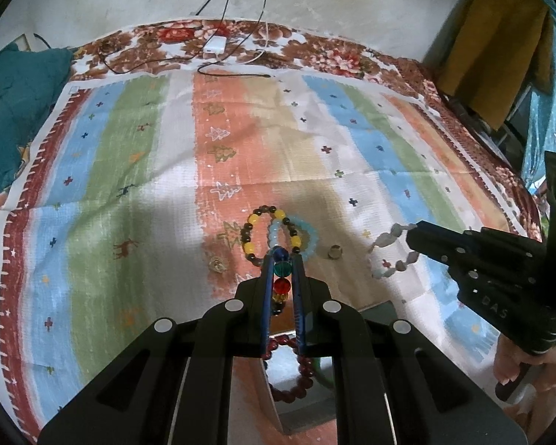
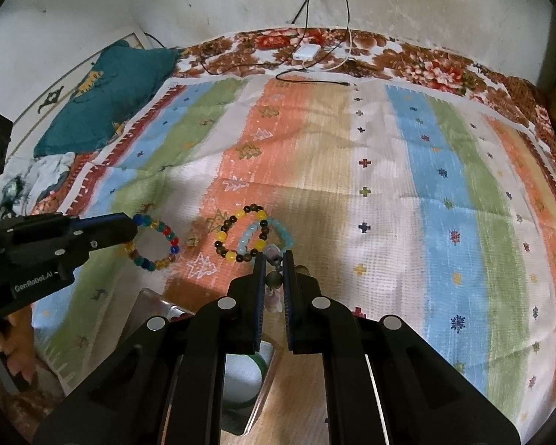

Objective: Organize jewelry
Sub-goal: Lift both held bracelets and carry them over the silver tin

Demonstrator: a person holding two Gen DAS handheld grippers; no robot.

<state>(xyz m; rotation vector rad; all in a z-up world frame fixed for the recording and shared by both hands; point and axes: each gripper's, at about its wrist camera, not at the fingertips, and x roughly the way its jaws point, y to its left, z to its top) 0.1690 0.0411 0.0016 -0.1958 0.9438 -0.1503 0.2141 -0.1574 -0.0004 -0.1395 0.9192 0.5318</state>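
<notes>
Tray: clear tray (image 1: 304,422) lies nearest, below both claws at the near edge of the striped cloth (image 1: 137,170); a dark red bead bracelet (image 1: 307,371) lies in it in the left wrist view, a white round object (image 2: 241,374) in the right wrist view.
Left claw: left claw (image 1: 281,259) is clamped on a multicoloured bead bracelet (image 1: 281,278) of blue, teal, red and amber beads, which hangs off the cloth.
Right claw: right claw (image 2: 274,257) is clamped on a pale stone bracelet (image 1: 389,256) of whitish, irregular stones, also off the cloth.
On the cloth: two bracelets overlap just beyond the claw tips, a yellow-and-dark bracelet (image 2: 241,233) and a light blue bracelet (image 2: 278,231); one small ring (image 1: 334,251) lies right of them, and one small pale trinket (image 1: 215,264) left.
Count: five bracelets, one ring, one trinket, one tray.
Bed: floral bedsheet (image 1: 315,52) under the cloth; white charger (image 1: 215,45) with cables at the far edge; teal pillow (image 1: 15,111) far left.
</notes>
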